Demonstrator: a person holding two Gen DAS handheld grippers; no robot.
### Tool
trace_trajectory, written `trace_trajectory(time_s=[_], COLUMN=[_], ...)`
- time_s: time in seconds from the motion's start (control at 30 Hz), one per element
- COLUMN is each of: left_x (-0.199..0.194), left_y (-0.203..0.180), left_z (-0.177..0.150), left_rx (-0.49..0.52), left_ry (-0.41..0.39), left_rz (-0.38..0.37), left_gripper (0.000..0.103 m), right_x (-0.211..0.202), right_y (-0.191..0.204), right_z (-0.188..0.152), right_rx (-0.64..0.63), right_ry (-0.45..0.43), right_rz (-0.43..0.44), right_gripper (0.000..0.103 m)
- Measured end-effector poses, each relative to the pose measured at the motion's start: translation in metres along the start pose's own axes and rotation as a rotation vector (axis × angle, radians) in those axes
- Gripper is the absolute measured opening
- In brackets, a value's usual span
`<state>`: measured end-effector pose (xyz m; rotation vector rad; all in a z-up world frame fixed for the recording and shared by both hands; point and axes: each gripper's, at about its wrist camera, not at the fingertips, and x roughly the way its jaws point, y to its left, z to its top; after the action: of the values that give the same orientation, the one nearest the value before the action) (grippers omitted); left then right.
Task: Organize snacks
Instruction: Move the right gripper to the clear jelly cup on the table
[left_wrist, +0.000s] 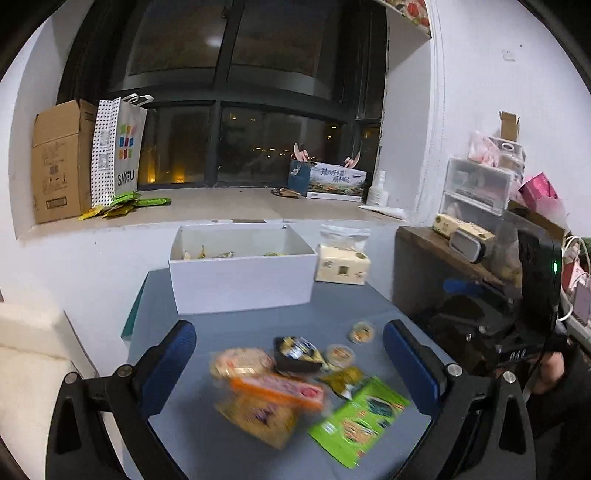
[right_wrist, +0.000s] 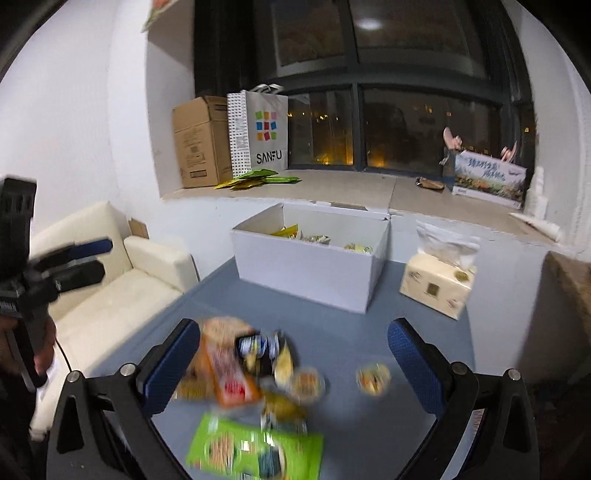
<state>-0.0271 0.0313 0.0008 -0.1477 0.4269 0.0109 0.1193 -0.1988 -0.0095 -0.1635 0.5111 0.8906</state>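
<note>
**Two open grippers above a pile of snacks on a grey table**

Left wrist view: The left gripper hangs over a grey table, its blue-padded fingers spread wide and holding nothing. Between them lies a blurred heap of snacks: a green packet nearest the camera, an orange packet beside it, a dark tray of wrapped sweets, and two small round cups set a little apart to the right. Further back stands a white box, open on top, with a few snacks inside. A tissue pack sits just to the right of the box. At the right edge, a hand holds the other gripper's handle.

Right wrist view: The right gripper is also spread wide and empty, above the same blurred pile. The green packet lies closest, the orange packet left of centre, one round cup apart to the right. The white box stands behind, the tissue pack to its right. The left gripper shows at the far left edge, before a cream sofa.
</note>
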Motion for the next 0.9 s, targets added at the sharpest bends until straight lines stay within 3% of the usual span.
trace_trajectory(time_s=[0.13, 0.27, 0.5, 0.9], left_x=[-0.007, -0.005, -0.001, 0.011], left_y=[-0.002, 0.001, -0.010, -0.024], left_z=[-0.006, -0.002, -0.011, -0.024], left_rx=[-0.040, -0.077, -0.025, 0.027], left_ry=[0.011, 0.010, 0.045, 0.099], left_rz=[-0.018, -0.032, -0.042, -0.055], left_gripper=[0.103, 0.103, 0.103, 0.103], right_x=[-0.037, -0.046, -0.029, 0.016], right_y=[0.003, -0.009, -0.045, -0.045], right_z=[-0.035, -0.056, -0.079, -0.090], right_rx=[0.007, 0.007, 0.124, 0.123], right_ry=[-0.020, 0.016, 0.087, 0.183], right_rz=[-0.014, -0.052, -0.147, -0.134], right_gripper=[0.103, 0.103, 0.103, 0.103])
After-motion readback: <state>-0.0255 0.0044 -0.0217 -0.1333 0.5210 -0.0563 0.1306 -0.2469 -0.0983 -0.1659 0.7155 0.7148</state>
